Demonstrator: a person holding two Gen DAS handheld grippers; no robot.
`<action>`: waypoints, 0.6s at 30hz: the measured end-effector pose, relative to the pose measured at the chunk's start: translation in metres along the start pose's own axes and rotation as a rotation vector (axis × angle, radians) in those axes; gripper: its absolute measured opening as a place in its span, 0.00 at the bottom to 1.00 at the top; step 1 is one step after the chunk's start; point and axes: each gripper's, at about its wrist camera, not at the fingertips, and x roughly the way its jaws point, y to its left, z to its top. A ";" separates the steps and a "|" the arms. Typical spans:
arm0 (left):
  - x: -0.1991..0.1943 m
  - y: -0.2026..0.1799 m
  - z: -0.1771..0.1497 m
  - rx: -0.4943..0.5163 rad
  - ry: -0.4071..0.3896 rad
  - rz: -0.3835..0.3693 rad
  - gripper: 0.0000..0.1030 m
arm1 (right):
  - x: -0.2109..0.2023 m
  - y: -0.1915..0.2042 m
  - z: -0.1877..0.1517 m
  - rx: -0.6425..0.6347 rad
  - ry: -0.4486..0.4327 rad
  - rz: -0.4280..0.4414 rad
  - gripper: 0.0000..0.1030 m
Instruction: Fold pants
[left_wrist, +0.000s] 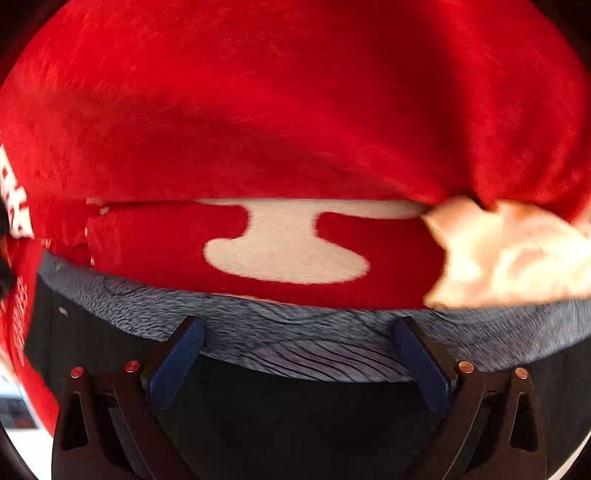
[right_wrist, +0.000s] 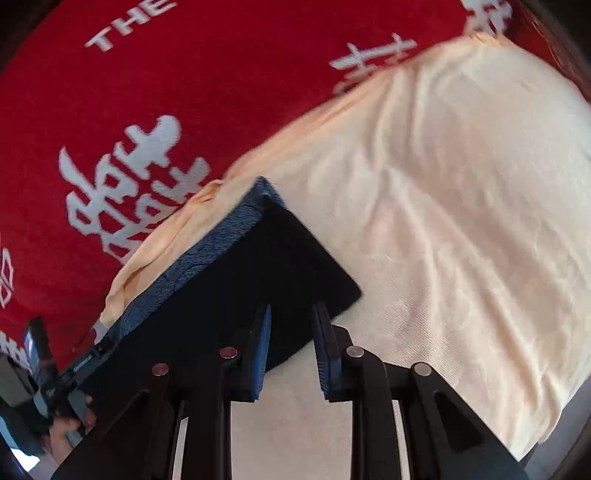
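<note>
The pants (right_wrist: 258, 273) are dark navy with a blue-grey ribbed waistband (left_wrist: 295, 343). In the left wrist view my left gripper (left_wrist: 295, 354) is wide open, its blue pads (left_wrist: 177, 365) straddling the waistband with dark cloth below. In the right wrist view my right gripper (right_wrist: 291, 350) is open, its pads (right_wrist: 262, 354) on either side of the pants' folded corner, not closed on it. The pants lie over cream cloth. The left gripper and a hand show at the lower left (right_wrist: 62, 398).
A red blanket with white characters (right_wrist: 147, 147) covers the surface beneath and behind. A cream-coloured cloth (right_wrist: 461, 221) lies over it under the pants; it also shows in the left wrist view (left_wrist: 509, 258).
</note>
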 end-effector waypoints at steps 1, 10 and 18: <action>-0.003 0.004 -0.003 -0.009 0.006 0.007 1.00 | 0.006 0.012 0.003 -0.032 0.012 0.020 0.25; -0.044 -0.008 -0.015 0.123 -0.009 -0.033 1.00 | 0.073 0.054 0.001 -0.150 0.168 0.057 0.25; -0.067 -0.080 -0.048 0.278 0.011 -0.159 1.00 | 0.032 -0.051 -0.018 0.308 0.112 0.223 0.33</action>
